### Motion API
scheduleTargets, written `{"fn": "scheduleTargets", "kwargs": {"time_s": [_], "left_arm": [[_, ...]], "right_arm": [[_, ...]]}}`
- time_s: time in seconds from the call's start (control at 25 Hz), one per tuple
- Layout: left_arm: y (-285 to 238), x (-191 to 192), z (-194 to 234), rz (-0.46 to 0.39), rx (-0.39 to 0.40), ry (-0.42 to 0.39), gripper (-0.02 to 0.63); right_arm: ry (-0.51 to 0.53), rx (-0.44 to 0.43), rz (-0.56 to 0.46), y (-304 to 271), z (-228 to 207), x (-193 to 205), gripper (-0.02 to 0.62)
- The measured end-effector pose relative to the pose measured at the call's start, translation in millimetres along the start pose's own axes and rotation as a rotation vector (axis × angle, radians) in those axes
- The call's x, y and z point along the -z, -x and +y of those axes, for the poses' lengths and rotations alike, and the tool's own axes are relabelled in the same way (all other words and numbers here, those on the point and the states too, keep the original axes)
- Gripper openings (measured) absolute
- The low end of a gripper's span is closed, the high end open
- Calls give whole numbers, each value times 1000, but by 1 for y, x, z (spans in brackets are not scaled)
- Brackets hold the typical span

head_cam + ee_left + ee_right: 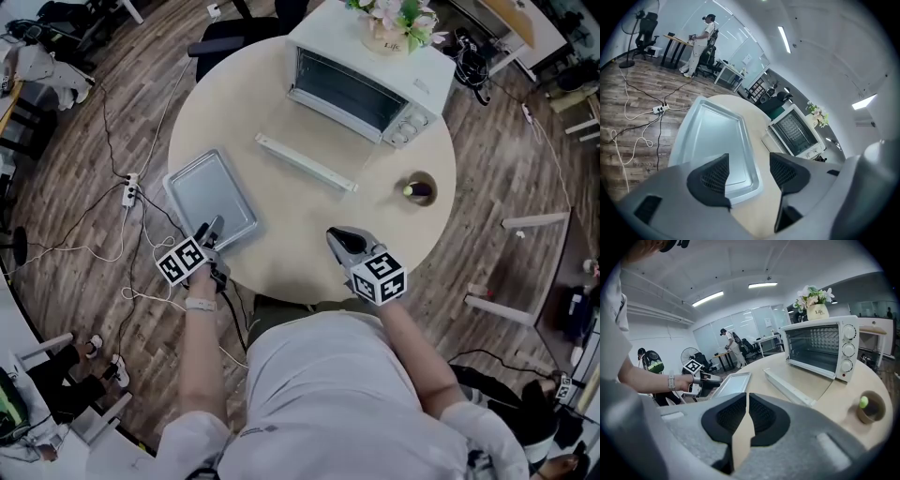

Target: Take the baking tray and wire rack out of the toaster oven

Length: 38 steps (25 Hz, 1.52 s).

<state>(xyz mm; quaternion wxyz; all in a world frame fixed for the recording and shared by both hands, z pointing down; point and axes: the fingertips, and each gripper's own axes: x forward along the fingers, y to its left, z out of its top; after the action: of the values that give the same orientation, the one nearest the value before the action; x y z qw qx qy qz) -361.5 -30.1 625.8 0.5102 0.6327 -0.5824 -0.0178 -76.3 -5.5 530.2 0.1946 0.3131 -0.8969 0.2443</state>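
Baking tray (211, 199): on tabletop (309, 230), front-left of toaster oven (361, 80) (door open). Left gripper (210, 229) jaws released, empty; right gripper (334, 235) jaws clenched, empty.

Flowers (398, 23); brown cup (418, 188) on tbl (291, 253); pwr strip (130, 191) on floor (66, 225).

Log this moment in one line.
baking tray: out, flat on table | left gripper: open, by tray's near edge | right gripper: shut, empty | toaster oven: door open
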Motion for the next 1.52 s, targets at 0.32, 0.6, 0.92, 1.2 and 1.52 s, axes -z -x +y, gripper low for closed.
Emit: {"fn": "scheduleTargets", "kwargs": {"time_s": [0.32, 0.6, 0.92, 1.2, 1.52], "left_arm": [[-35, 15, -70, 10, 82, -10, 255], [-74, 26, -131, 42, 142, -44, 255], [-123, 31, -196, 75, 209, -97, 255], [-169, 24, -250, 88, 270, -150, 255], [-214, 6, -302, 99, 330, -251, 255]], "right_arm": [[-27, 19, -23, 30, -43, -1, 20], [-70, 56, -51, 56, -86, 1, 20], [-105, 94, -70, 80, -129, 3, 20], [-138, 125, -69, 94, -162, 8, 20], [-158, 138, -50, 99, -181, 15, 20]]}}
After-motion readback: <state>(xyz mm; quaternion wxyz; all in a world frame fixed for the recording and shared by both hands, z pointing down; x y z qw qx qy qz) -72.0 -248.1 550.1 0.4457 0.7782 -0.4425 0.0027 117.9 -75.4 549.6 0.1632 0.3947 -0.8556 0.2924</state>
